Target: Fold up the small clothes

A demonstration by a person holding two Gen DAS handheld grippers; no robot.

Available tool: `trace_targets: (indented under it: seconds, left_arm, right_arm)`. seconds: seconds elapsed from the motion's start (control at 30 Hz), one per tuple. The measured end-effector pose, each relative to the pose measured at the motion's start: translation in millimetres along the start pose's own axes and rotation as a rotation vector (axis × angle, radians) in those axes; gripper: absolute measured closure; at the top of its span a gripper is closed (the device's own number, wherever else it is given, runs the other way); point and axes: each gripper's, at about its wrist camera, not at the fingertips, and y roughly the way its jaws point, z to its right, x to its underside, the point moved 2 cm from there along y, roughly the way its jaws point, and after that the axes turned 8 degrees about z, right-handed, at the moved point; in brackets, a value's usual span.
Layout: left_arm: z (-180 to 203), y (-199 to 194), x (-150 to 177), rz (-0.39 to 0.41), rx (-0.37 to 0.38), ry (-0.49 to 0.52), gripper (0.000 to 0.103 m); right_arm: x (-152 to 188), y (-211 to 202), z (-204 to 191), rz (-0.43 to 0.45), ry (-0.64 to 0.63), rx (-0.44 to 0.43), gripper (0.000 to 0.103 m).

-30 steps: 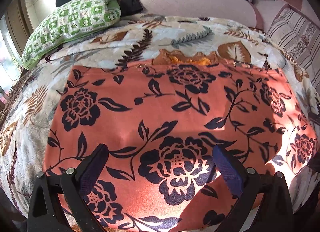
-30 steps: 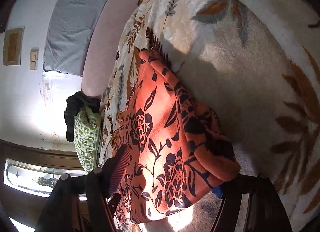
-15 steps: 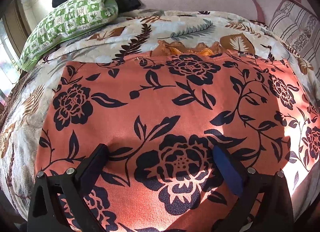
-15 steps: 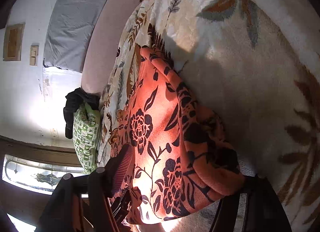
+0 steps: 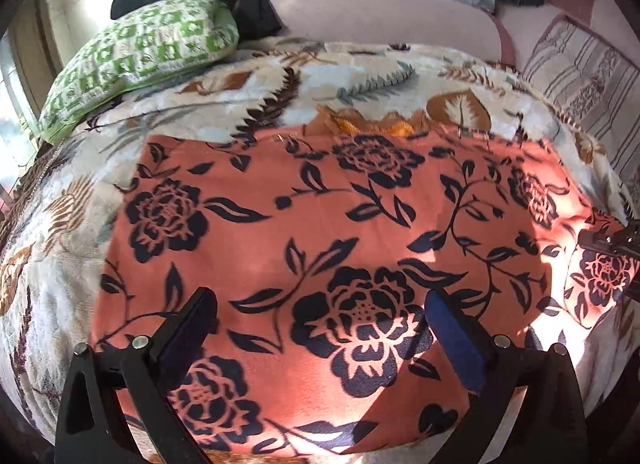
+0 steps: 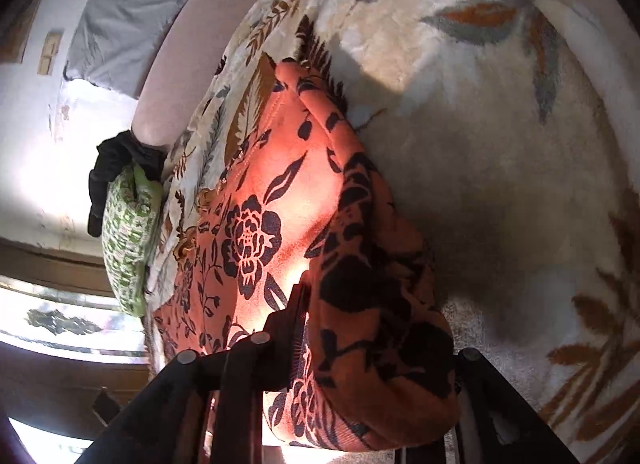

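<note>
On plush leaf-print blanket (image 5: 360, 79): soft orange fleece garment with black roses (image 5: 320, 215), spread flat. Left gripper (image 5: 320, 328) splayed wide above it. Right gripper (image 6: 380, 348), jaws just closing, pinches its rolled edge.

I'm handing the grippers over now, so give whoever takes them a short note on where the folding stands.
Right gripper: jaws have just been closing and now pinch a bunched edge of the orange flowered garment.
Left gripper: open above the garment's near part, holding nothing.
The garment lies spread flat on the leaf-print blanket.
Done: the right-side edge is grabbed.
Left: fold it over, likely across towards the left, then smooth and finish.
</note>
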Motion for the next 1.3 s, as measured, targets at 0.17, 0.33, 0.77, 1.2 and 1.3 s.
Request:
trace_targets:
  seconds: [0.17,0.33,0.77,1.2,1.3]
  left_arm:
    - [-96,-63,-2,0.139,-0.064,-0.231,0.0]
    - [-206,-129,30,0.248,-0.22,-0.495,0.0]
    - [-282,-147,96,0.171,-0.25,-0.691,0.0]
    - [-147,-55,34,-0.032,0.142,-0.532,0.0]
    - [-138,-36,27,-0.042,0.108,-0.538,0.017]
  right_arm:
    - [5,-32,-113,0.109,-0.315,-0.008,0.09]
    - [73,-41,-258,0.14,-0.646,-0.117,0.09]
    - [249,101,-316,-0.224,-0.856,-0.162,0.021]
    - [171,2,-219,-0.061,-0.481,-0.252,0.021]
    - [159,-2,-197,-0.066,-0.442,-0.252,0.021]
